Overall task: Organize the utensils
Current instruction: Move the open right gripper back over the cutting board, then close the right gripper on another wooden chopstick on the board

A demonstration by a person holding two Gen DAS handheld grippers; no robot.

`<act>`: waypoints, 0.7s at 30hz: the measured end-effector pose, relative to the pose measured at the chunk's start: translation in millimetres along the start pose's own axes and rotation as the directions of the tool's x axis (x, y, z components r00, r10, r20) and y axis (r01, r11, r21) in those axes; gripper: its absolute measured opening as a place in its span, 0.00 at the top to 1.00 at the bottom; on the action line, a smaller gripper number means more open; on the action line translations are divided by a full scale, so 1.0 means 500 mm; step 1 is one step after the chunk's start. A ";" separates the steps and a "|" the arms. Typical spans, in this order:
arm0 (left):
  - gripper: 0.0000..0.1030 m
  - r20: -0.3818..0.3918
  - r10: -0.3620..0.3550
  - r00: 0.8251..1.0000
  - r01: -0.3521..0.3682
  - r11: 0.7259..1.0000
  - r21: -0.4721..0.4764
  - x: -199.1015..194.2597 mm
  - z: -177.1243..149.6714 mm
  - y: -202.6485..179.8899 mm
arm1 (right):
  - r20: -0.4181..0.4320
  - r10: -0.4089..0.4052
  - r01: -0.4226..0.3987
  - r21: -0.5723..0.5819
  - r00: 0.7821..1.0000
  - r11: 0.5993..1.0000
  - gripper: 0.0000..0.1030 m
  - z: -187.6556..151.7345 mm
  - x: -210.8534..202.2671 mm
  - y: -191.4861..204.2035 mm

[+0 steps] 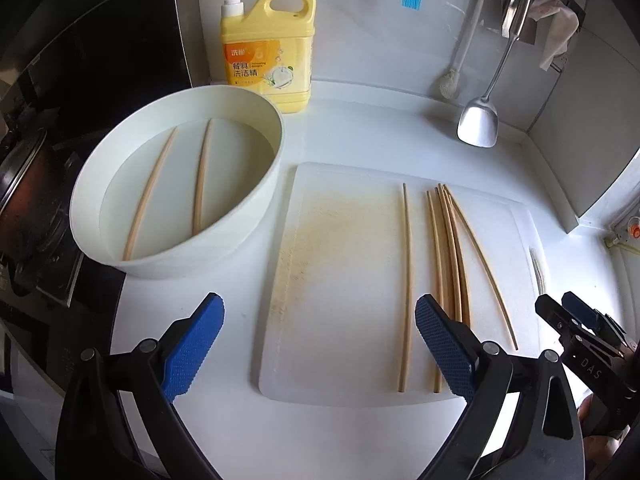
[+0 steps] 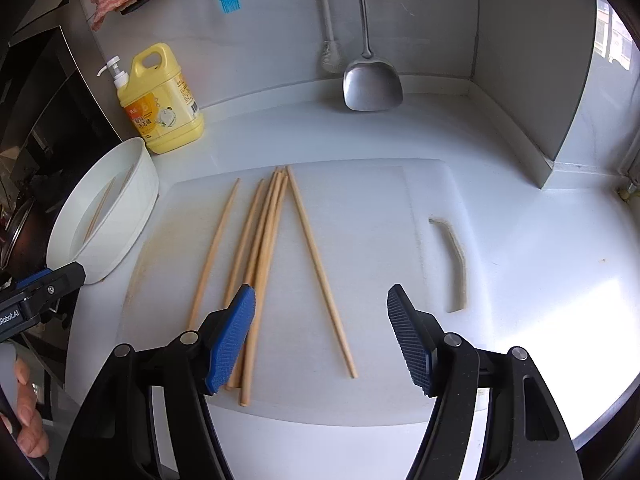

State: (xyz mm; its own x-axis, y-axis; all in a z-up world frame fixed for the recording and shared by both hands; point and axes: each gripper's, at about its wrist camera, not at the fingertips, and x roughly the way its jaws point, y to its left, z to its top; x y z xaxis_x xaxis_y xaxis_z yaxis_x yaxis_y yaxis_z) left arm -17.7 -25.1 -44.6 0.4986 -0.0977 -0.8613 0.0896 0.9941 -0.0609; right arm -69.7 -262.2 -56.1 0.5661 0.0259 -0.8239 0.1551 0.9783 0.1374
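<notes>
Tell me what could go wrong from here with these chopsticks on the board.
1. The bundle of chopsticks lies crossed and overlapping, so closing the open right gripper there may catch several or scatter them.
2. The bowl holds water with two chopsticks in it; a nudge from the open left gripper could spill it.
3. The single chopstick could roll off the cutting board.

Matt, pale wooden chopsticks (image 2: 260, 260) lie ahead of the right claw (image 2: 322, 340), whose blue pads (image 2: 408, 340) are ribbed rubber. Beneath sits a scuffed translucent plastic board (image 2: 380, 240). Farther ahead, a polished metal spatula (image 2: 372, 84) gleams on the glossy white counter (image 2: 540, 260).
</notes>
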 end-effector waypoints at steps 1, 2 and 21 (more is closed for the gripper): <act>0.08 -0.007 0.002 1.000 -0.002 1.000 0.001 0.004 -0.004 -0.012 | 0.000 -0.003 0.003 0.001 1.000 1.000 0.36 -0.002 0.000 -0.013; 0.08 -0.010 0.005 1.000 -0.005 1.000 0.005 0.007 -0.006 -0.021 | 0.001 -0.002 0.002 0.004 1.000 1.000 0.36 -0.003 0.001 -0.023; 0.07 0.100 0.005 0.995 -0.010 0.999 0.050 0.143 -0.012 -0.083 | 0.082 -0.037 0.042 -0.062 0.996 0.997 0.36 0.001 0.113 -0.028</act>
State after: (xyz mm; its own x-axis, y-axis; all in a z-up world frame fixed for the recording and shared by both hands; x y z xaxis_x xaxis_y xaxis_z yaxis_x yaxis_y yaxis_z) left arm 9.1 -73.0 -106.7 0.5825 -0.0969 -0.8070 0.1272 0.9915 -0.0273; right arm -39.4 -274.7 -104.5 0.6243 -0.0274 -0.7807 0.1285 0.9894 0.0681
